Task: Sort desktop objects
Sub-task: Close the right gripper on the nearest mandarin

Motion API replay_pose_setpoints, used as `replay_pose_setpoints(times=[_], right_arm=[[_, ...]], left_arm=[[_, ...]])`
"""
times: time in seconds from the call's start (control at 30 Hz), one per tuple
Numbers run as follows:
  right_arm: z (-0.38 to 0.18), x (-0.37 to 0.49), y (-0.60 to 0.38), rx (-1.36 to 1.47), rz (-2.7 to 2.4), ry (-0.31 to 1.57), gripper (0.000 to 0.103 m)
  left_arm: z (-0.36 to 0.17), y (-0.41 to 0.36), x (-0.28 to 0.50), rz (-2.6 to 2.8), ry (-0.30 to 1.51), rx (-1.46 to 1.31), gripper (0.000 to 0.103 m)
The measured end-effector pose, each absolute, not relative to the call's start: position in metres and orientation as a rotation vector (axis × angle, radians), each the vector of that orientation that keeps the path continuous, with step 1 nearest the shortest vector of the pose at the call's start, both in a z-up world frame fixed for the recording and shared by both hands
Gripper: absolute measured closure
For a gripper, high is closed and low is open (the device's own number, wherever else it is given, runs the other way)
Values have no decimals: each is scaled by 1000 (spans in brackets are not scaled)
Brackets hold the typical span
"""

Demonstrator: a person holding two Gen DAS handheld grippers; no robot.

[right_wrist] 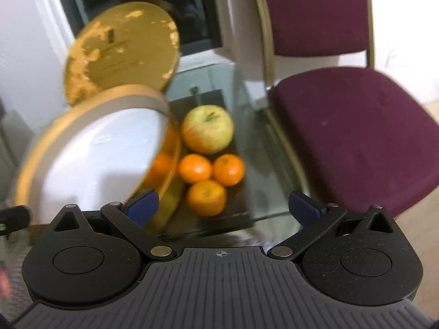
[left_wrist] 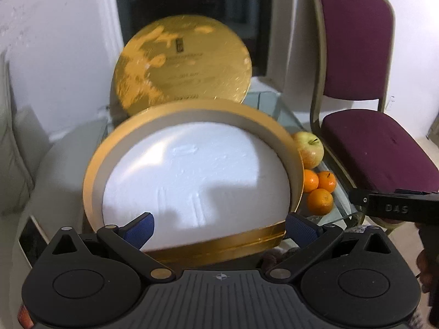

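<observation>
A round gold box (left_wrist: 96,164) lined with white foam fills the left wrist view, and its gold lid (left_wrist: 181,60) leans upright behind it. My left gripper (left_wrist: 219,227) is open over the box's near rim, holding nothing. Right of the box lie an apple (left_wrist: 308,149) and three oranges (left_wrist: 319,201) on the glass table (left_wrist: 274,104). In the right wrist view my right gripper (right_wrist: 223,205) is open and empty just short of the oranges (right_wrist: 206,197). The apple (right_wrist: 207,128) sits behind them and the box (right_wrist: 90,148) is at the left.
A maroon padded chair (right_wrist: 356,137) stands close against the table's right edge. A white wall and a dark window lie behind the lid. A pale cushioned seat (left_wrist: 16,164) is at the far left. The black body of the other gripper (left_wrist: 395,208) reaches in from the right.
</observation>
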State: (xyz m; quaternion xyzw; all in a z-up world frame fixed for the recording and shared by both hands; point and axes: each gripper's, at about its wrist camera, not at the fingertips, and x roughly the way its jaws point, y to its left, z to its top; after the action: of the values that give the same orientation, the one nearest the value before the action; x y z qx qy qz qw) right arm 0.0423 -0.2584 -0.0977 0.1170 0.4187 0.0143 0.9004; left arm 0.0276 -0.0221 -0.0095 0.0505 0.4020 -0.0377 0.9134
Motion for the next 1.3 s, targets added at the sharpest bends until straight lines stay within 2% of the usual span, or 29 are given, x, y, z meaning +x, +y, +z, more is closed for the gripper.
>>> replay_pose_setpoints(times=[0.13,0.27,0.37,0.57,0.67,0.77,0.9,1.2,1.27,1.3], right_arm=[[-107,55,-255,233,51,900,4],[-115,70,-251,226,77,939,6],[-121,80,-247,224,82,971,10],[-133,97,-240,213,76,1019,10],[-140,104,-237,203,74,1041,10],[-148,111,-235,201,67,1071,11],[-156,119,-235,210,41,1117,20],[-165,129,-231,222,47,1147,27],[-165,131,-229,231,47,1150,31],[-166,131,-229,234,49,1152,37]], left_arm=[[-22,-15,38,-70,928,78,10],[-33,-8,49,-68,975,50,8],[-34,-10,55,-96,957,61,9],[-29,-16,65,-105,895,49,8],[-36,-16,74,-60,958,60,9],[-48,-10,83,-23,1048,37,15],[-58,-4,88,-8,1126,30,22],[-51,-8,83,-58,1037,22,19],[-49,-8,84,-41,1032,16,19],[-48,-7,85,-21,1036,25,19]])
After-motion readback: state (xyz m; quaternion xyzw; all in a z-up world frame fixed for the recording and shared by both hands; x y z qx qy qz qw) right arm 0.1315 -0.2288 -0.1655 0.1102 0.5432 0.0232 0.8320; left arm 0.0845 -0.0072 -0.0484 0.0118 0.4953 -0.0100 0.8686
